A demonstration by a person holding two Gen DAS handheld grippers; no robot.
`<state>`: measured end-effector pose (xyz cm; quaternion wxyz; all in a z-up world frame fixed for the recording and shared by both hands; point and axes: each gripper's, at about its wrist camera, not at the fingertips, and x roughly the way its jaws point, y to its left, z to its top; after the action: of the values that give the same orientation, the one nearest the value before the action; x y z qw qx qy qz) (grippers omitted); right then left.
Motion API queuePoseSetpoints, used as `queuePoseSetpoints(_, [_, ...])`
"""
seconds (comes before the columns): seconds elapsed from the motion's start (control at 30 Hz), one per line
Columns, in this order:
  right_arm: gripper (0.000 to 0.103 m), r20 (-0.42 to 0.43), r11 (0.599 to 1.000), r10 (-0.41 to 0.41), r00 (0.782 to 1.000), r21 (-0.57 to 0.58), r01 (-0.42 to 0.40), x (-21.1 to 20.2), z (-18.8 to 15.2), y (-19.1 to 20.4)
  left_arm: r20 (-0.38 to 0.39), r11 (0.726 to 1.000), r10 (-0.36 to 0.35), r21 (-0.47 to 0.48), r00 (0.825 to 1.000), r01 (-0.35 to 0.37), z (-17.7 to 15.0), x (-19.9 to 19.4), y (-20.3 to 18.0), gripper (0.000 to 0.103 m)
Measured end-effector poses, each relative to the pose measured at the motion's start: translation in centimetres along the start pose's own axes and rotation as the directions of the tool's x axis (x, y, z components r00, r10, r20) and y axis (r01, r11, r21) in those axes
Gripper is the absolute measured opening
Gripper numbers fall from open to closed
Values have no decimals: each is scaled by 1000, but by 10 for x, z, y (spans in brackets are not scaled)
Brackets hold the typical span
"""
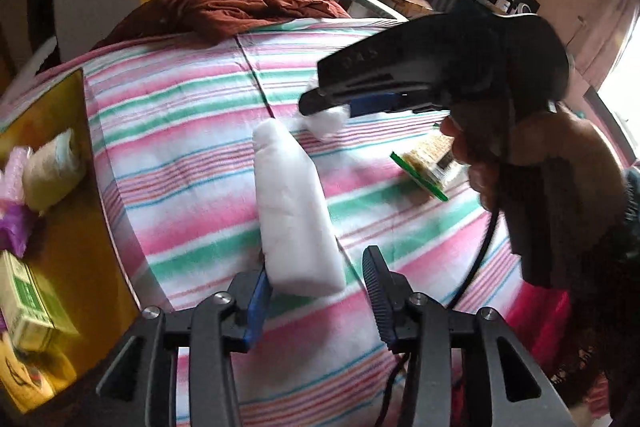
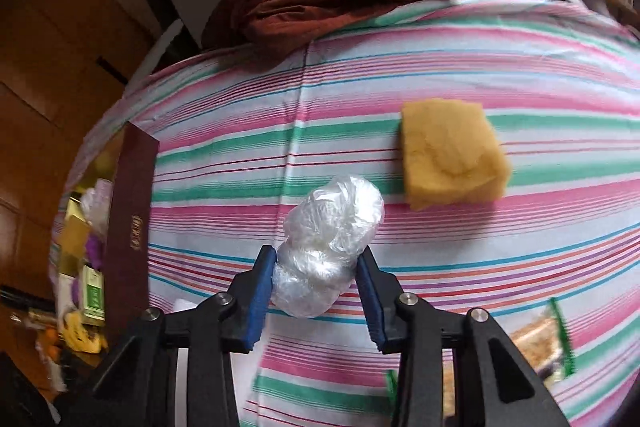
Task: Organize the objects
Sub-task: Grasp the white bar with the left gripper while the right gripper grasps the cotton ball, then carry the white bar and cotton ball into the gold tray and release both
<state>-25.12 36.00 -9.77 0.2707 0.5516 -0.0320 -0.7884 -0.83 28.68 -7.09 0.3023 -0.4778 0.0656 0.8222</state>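
On the striped bedsheet (image 1: 192,131) lies a long white soft wad (image 1: 292,211). Its near end sits between the fingers of my left gripper (image 1: 316,263), which is open; the wad lies against the left pad and clear of the right one. My right gripper (image 2: 316,255) is shut on a crumpled clear plastic bundle (image 2: 332,223) with white stuff inside. In the left wrist view the right gripper (image 1: 316,103) hangs over the sheet beyond the wad, a hand around its handle, with the white bundle (image 1: 328,121) at its tips.
An open box (image 1: 76,187) at the left, maroon outside (image 2: 132,219), holds a roll, a green-white carton and purple items. A yellow sponge (image 2: 452,159) and a green-edged snack packet (image 1: 428,167) lie on the sheet. A rust-brown cloth (image 2: 340,3) is heaped at the far edge.
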Motion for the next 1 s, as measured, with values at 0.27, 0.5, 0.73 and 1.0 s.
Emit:
queuePoseSetpoints(0.27, [40,27,998,-48,998,-48,50,-6,1,6,-17,997,64,53,998,-63,20,28,-2,42])
queuePoseSetpoints(0.5, [40,74,998,-28,997,-57,33,-18,2,6,9,992,76,98,997,-76,26,34,-7,18])
queuePoseSetpoints(0.73, [40,59,995,-29,998,-93,35,-13,1,15,50,991,112,69,992,-115,23,17,-1,18])
queuePoseSetpoints(1.0, [40,64,990,-22,998,-137,30,-14,-5,23,135,989,138,44,981,-145,27,-19,9,18])
